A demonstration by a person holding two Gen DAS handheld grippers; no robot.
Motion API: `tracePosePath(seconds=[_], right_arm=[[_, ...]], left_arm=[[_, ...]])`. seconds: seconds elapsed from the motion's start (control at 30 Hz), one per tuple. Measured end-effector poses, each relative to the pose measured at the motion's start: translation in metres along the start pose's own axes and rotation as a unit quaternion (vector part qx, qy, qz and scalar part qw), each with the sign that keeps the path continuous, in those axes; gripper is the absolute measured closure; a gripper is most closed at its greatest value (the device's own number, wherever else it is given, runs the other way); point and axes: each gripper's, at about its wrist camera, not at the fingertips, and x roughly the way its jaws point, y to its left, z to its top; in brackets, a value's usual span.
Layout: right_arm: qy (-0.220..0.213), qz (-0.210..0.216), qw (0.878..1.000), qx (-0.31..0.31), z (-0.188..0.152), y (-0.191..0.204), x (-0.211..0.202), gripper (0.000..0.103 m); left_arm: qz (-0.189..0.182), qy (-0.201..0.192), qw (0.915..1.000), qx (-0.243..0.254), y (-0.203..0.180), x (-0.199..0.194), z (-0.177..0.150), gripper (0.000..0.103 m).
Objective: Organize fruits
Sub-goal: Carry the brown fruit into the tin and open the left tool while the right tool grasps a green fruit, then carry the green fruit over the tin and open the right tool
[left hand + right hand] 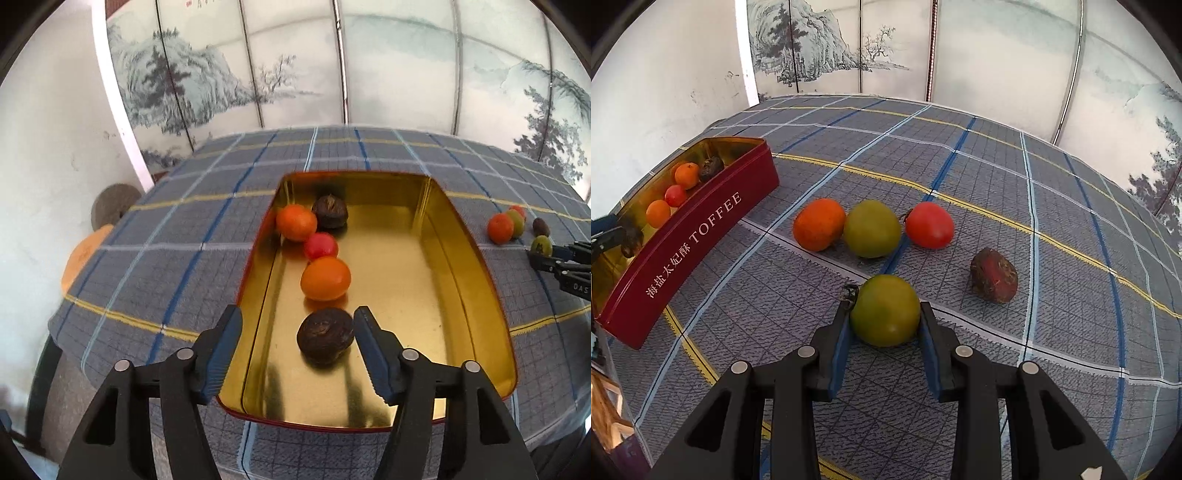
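Observation:
A red toffee tin [476,258] with a gold inside lies on the plaid cloth; it also shows in the right wrist view [701,225]. It holds two orange fruits [325,278], a red one [320,246] and two dark brown ones [325,340]. My left gripper [297,325] is open above the near dark fruit, which lies loose between the fingers. My right gripper [884,314] is shut on a green tomato [885,309] resting on the cloth. Beyond it lie an orange fruit [819,223], a green tomato [871,228], a red tomato [929,224] and a dark reddish fruit [994,275].
The table [997,155] carries a blue-grey plaid cloth and stands before a painted folding screen [295,62]. A white wall is on the left. An orange stool [79,258] shows below the table's left edge.

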Motion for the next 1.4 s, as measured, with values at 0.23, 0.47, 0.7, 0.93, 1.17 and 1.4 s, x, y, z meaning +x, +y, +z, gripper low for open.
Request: tracePosePath(seconds=[0.23, 0.47, 0.7, 0.93, 1.17, 1.4], right_arm=[[-0.001, -0.008, 1.000, -0.006, 0.000, 0.002, 0.000, 0.072], [-0.001, -0.015, 1.000, -0.007, -0.001, 0.003, -0.001, 0.072], [-0.020, 0.019, 1.000, 0.012, -0.001, 0.026, -0.023, 0.072], [-0.038, 0.089, 0.995, -0.015, 0.030, 0.081, -0.037, 0.072], [-0.032, 0.128, 0.990, -0.054, 0.067, 0.141, -0.020, 0.072], [0.008, 0.138, 0.988, -0.062, 0.093, 0.170, 0.023, 0.072]], left_arm=[[0.017, -0.019, 0.9995, 0.016, -0.002, -0.011, 0.002, 0.032], [0.025, -0.026, 0.9992, 0.017, 0.003, -0.020, 0.003, 0.032], [0.037, -0.035, 0.9984, 0.023, 0.010, -0.028, 0.000, 0.032], [0.032, -0.032, 0.9989, 0.012, 0.018, -0.031, -0.006, 0.031], [0.027, -0.027, 0.9993, 0.002, 0.032, -0.034, -0.013, 0.031], [0.025, -0.026, 0.9994, 0.003, 0.042, -0.037, -0.014, 0.031]])
